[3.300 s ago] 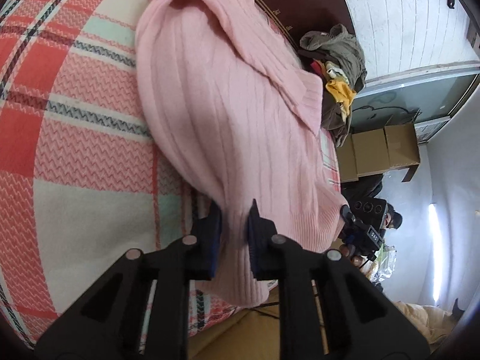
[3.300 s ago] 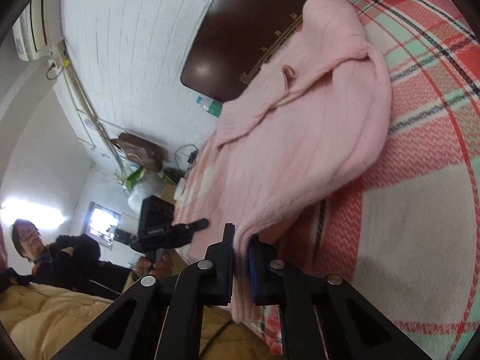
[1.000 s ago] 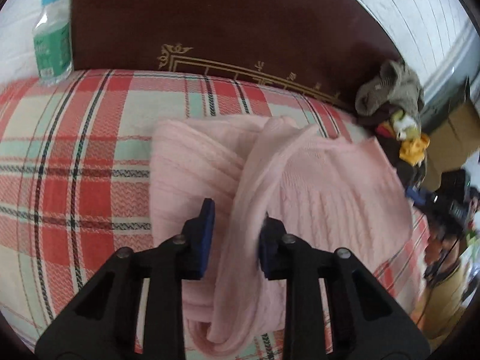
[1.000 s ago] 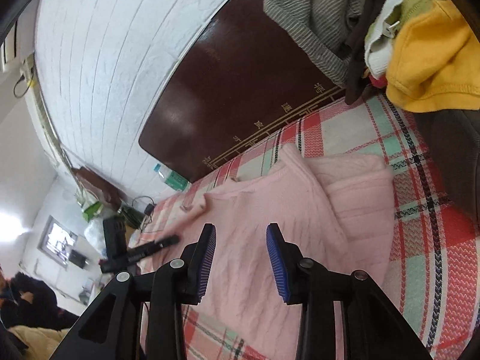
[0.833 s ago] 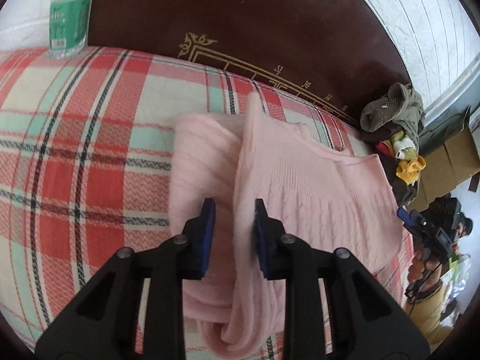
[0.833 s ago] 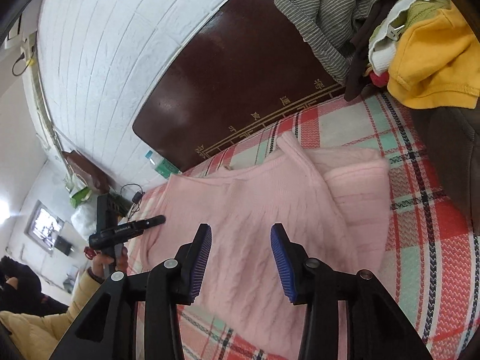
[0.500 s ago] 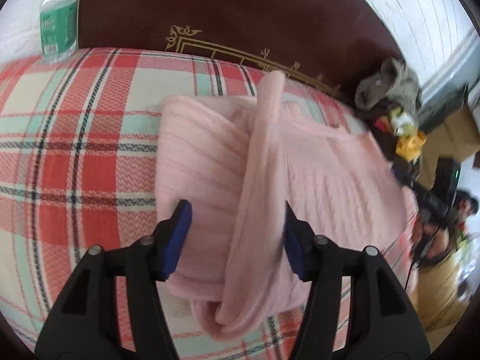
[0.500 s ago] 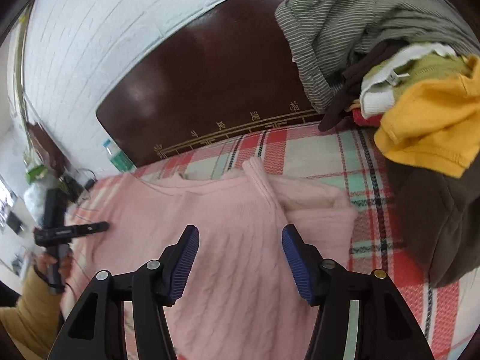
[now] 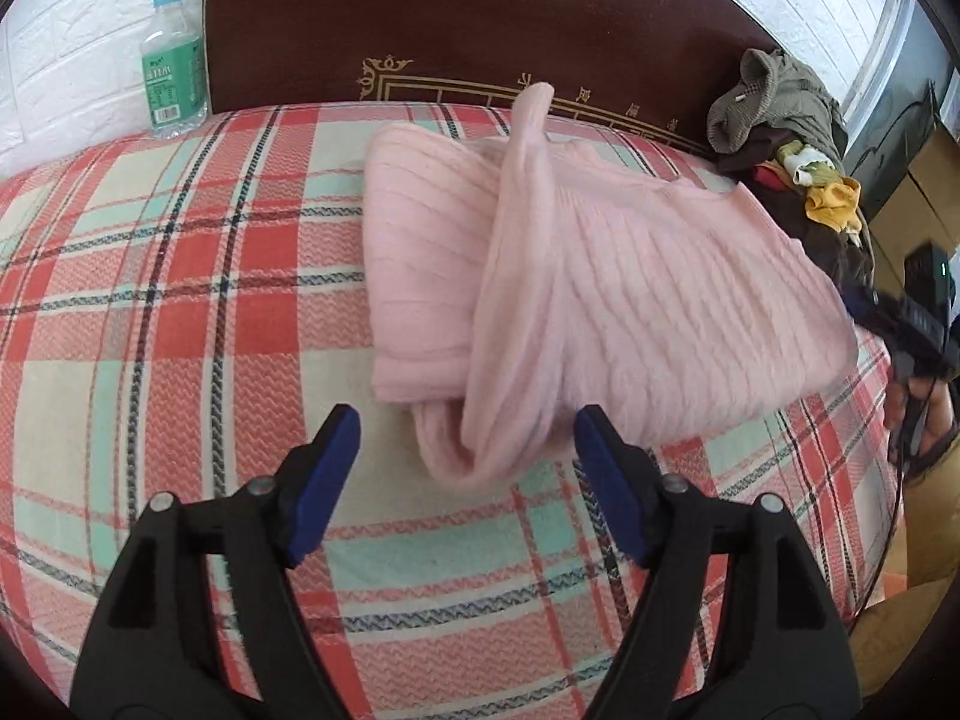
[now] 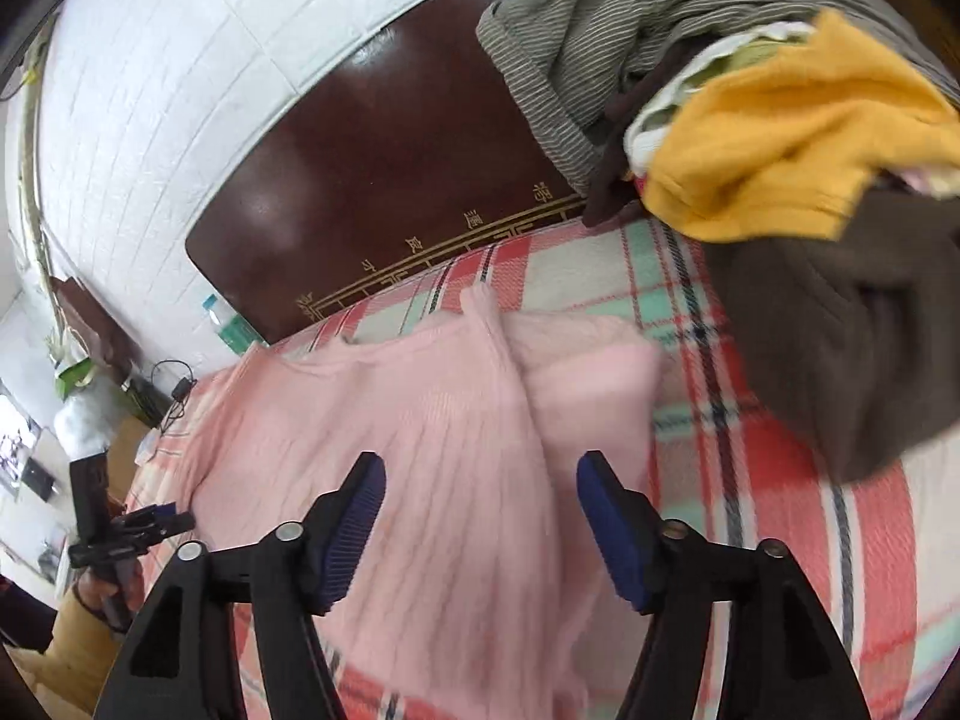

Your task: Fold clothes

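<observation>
— Well, nearest first: what are the grippers doing?
— The left gripper point(image 9: 465, 468) has its fingers spread wide, holding nothing; so does the right gripper point(image 10: 477, 516).
— And the sweater?
— The pink sweater point(image 9: 600, 294) lies folded on the plaid bed point(image 9: 180, 300), its sleeve draped down the middle. The right view blurs it.
— Farther back?
— A water bottle point(image 9: 173, 69), the dark headboard point(image 9: 480, 18), and a clothes pile point(image 10: 780, 138) cut off at the edge.
</observation>
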Motion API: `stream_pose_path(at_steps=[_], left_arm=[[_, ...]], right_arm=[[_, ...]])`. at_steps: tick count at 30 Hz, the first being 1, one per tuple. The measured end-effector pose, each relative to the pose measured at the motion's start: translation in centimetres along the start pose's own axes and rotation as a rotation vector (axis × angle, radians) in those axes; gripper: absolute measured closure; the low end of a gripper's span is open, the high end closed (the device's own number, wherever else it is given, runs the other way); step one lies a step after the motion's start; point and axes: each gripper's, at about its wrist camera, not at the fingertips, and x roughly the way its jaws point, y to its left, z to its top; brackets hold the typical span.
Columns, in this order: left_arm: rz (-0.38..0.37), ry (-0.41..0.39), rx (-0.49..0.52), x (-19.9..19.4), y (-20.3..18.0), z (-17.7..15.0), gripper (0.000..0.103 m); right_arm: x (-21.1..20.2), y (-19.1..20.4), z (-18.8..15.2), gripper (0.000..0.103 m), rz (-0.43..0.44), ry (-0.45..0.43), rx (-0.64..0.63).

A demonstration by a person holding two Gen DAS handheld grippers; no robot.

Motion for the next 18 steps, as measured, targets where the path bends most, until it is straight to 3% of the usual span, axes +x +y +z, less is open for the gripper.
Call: stream_pose_path(at_steps=[2, 7, 9, 11, 14, 16, 17, 18], left_arm=[[-0.042, 0.006, -0.049, 0.6, 0.9, 0.4, 0.053], [-0.086, 0.016, -0.242, 0.4, 4.7, 0.8, 0.064], [-0.100, 0.019, -0.321, 0.3, 6.3, 0.9, 0.064], [-0.079, 0.009, -0.318, -0.3, 6.2, 0.9, 0.064], [0.013, -0.035, -0.252, -1.9, 4.2, 1.0, 0.063], [0.033, -0.101, -0.203, -3.3, 2.4, 0.9, 0.061], [0.043, -0.134, -0.179, -4.1, 1.5, 0.9, 0.058], [0.053, -0.167, -0.154, -4.8, 0.6, 0.9, 0.056]], right_arm=[[-0.9, -0.3, -1.8, 0.028, 0.001, 0.024, 0.017], [-0.3, -1.4, -4.3, 0.031, 0.054, 0.063, 0.100], [0.3, -1.7, -4.4, 0.055, 0.072, 0.055, 0.117], [0.6, -2.3, -4.0, 0.062, 0.104, 0.049, 0.158], [0.0, -3.7, -3.6, 0.076, 0.132, 0.000, 0.253], [-0.4, -5.1, -3.8, 0.067, 0.145, -0.019, 0.358], [-1.1, -5.1, -4.1, 0.055, 0.132, -0.035, 0.375], [-1.9, -5.1, -4.5, 0.052, 0.117, -0.051, 0.385]])
